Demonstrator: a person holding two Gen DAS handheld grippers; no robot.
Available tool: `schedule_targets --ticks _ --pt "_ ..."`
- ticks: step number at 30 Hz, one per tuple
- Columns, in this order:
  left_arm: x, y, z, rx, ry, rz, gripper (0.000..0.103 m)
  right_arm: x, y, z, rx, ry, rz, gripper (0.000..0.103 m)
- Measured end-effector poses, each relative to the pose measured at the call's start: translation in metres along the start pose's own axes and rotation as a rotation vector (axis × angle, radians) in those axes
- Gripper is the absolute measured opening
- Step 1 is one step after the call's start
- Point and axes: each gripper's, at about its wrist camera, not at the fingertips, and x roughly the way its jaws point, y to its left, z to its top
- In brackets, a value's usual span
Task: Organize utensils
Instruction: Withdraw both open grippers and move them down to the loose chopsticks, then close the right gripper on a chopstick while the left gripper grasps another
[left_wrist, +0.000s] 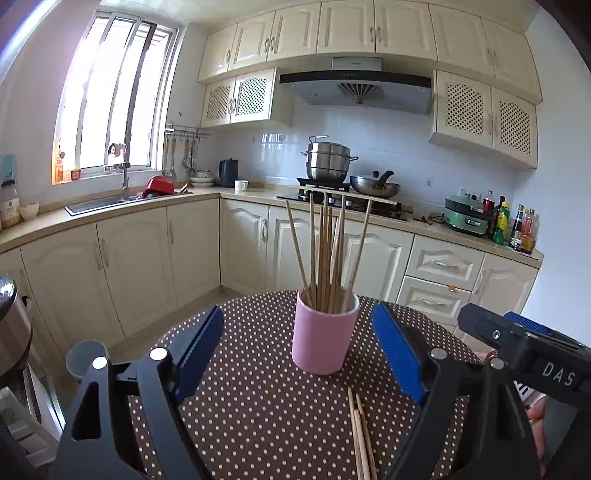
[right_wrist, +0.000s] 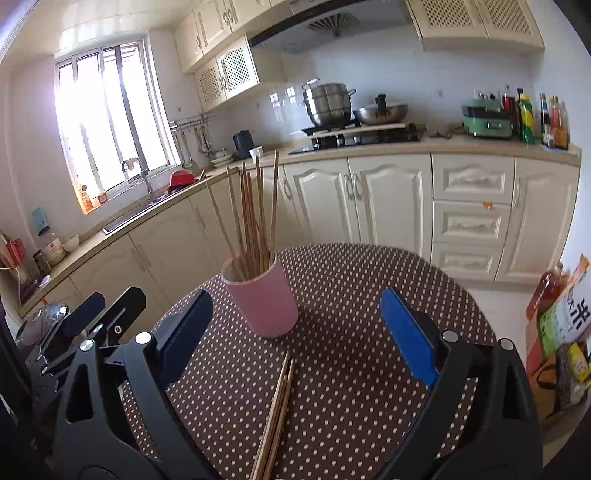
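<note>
Blue-padded left gripper (left_wrist: 299, 354) spread wide, nothing between pads, low over the brown polka-dot tablecloth (left_wrist: 251, 417). Right gripper (right_wrist: 299, 334) likewise wide apart and empty; its black body also shows at the right edge of the left wrist view, a bit of a hand under it. Loose wooden chopsticks (right_wrist: 275, 413) lie flat on the cloth at the near edge, bunched together, between the fingers of each gripper but untouched. Just beyond them, pink cup (left_wrist: 324, 334) stands upright on the table, packed with chopsticks (left_wrist: 327, 251) standing on end and fanning out. Cup apart from both grippers. Grey cup (left_wrist: 83, 358) off the table's left edge, behind the left finger. Far side: cream cabinets (left_wrist: 147, 266), sink (left_wrist: 99, 205) with red bowl (left_wrist: 159, 185) under the window, steel steamer pot (left_wrist: 328, 160) and wok (left_wrist: 375, 186) on the stove, green appliance (left_wrist: 466, 218), sauce bottles (left_wrist: 511, 227) at counter end.
</note>
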Motion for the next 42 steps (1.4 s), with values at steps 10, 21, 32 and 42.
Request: schedule_targets --ticks 10,21,32,42 --pt "-0.003 0.017 -0.043 -0.066 0.121 -0.040 0.082 0.001 -0.007 -0.048 -0.116 0.103 -0.049 0.094" --pt "0.017 0.037 -0.098 -0.121 0.290 -0.045 0.082 0.046 -0.023 -0.101 -0.092 0.343 -0.119 0.094" --pt "0.029 0.049 -0.123 -0.147 0.363 -0.041 0.082 0.081 -0.002 -0.117 -0.135 0.451 -0.152 0.094" --pt "0.042 0.050 -0.130 -0.150 0.406 -0.039 0.082 0.109 0.017 -0.109 -0.148 0.472 -0.210 0.085"
